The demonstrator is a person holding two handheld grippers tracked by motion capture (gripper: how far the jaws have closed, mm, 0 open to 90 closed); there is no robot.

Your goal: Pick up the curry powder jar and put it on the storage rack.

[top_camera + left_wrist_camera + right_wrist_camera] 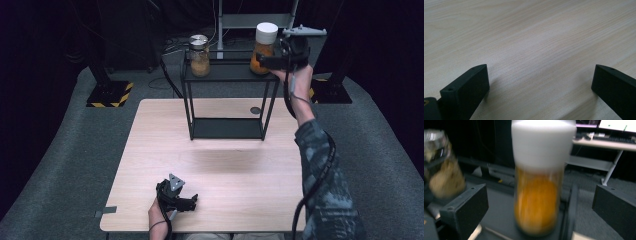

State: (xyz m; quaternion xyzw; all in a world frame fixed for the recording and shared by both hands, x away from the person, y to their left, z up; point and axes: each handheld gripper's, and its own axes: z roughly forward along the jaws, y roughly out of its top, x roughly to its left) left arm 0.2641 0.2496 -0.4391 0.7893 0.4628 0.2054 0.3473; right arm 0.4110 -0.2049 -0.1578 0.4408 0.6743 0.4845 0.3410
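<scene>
A jar with a white lid and orange contents (263,48) stands on the right end of the top shelf of a black metal rack (227,72). My right gripper (267,61) is at shelf height beside it. In the right gripper view the jar (541,182) stands upright between the wide-apart jaws, and neither pad touches it. A second jar with a silver lid and brownish contents (199,55) stands on the left end of the shelf, blurred at the left as jar (442,165). My left gripper (192,202) rests low over the wooden table (150,165), open and empty.
The rack stands at the far middle of the table, with a black lower shelf (227,128). A small dark disc (255,110) lies on the table right of the rack. Beyond the table are grey carpet and black stand bases with yellow stripes (107,94).
</scene>
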